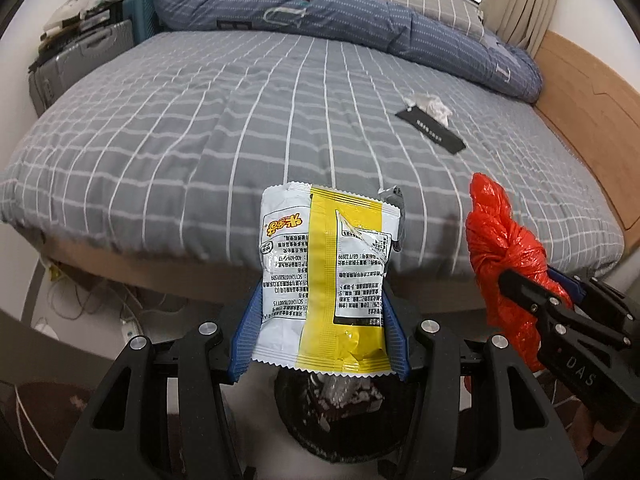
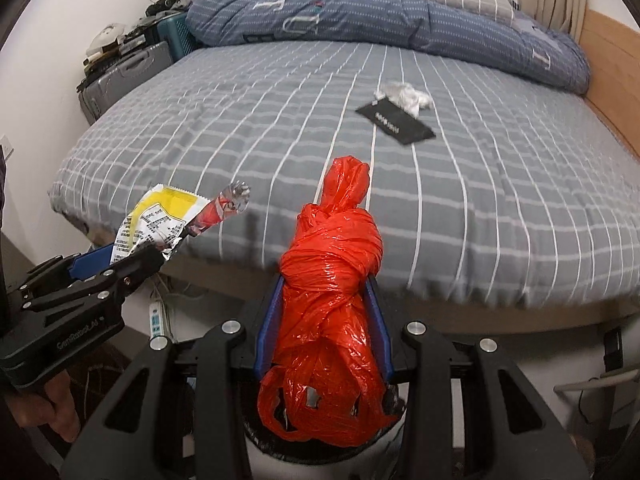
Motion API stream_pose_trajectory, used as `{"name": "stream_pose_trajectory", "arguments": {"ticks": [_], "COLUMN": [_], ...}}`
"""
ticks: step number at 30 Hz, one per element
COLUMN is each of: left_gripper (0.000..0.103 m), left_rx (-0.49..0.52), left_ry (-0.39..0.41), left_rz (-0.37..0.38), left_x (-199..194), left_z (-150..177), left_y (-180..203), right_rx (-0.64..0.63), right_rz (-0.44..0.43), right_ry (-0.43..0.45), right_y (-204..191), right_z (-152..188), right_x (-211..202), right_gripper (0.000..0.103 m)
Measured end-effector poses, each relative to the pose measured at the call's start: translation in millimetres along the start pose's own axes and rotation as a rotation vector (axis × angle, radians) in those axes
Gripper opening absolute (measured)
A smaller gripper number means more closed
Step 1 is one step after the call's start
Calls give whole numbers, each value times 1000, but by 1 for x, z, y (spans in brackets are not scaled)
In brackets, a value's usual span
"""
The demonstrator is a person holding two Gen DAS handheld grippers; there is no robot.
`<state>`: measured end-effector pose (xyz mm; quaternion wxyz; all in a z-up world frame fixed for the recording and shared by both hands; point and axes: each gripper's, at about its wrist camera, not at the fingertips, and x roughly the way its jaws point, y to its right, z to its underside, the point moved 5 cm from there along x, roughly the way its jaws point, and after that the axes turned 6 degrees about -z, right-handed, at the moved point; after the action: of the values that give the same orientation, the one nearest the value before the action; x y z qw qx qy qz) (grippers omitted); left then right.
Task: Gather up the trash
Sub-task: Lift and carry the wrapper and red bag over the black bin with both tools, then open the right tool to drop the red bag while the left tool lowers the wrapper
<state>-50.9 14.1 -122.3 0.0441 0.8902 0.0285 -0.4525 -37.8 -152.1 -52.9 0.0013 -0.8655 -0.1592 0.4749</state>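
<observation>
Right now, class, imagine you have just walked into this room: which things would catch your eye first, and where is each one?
The knotted bright orange-red plastic bag stands out first, clamped in the right tool at the foot of the bed. Beside it, the left tool grips a yellow-and-white printed snack wrapper. Farther back on the grey checked bedsheet lie a flat black rectangular card and a crumpled white tissue.

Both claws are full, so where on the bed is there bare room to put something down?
The bed's left half, from the folded quilt to the near edge, is bare. It is crowded on the right around the black tag and crumpled tissue.
</observation>
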Motion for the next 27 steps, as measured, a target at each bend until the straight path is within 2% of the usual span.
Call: {"name": "stream_pose_trajectory", "arguments": {"ticks": [11,15,20,27], "left_gripper": [52,52,52,52], "left_rx": [-2,23,27,-1], "left_ry": [-127,-147,-181,-217], "left_rz": [-8,-32,-21,-32], "left_x": [10,22,37,53], "left_z": [53,70,81,87], "left_y": [-8,-10,-12,-24], "right_rx": [18,37,45,59], "right_rz": [27,23,32,21], "right_ry": [-115,-171,-239,-254], "right_y": [-3,1,6,5], "right_z": [50,69,90,90], "right_x": [12,28,56,75], "right_gripper": [38,38,39,47]}}
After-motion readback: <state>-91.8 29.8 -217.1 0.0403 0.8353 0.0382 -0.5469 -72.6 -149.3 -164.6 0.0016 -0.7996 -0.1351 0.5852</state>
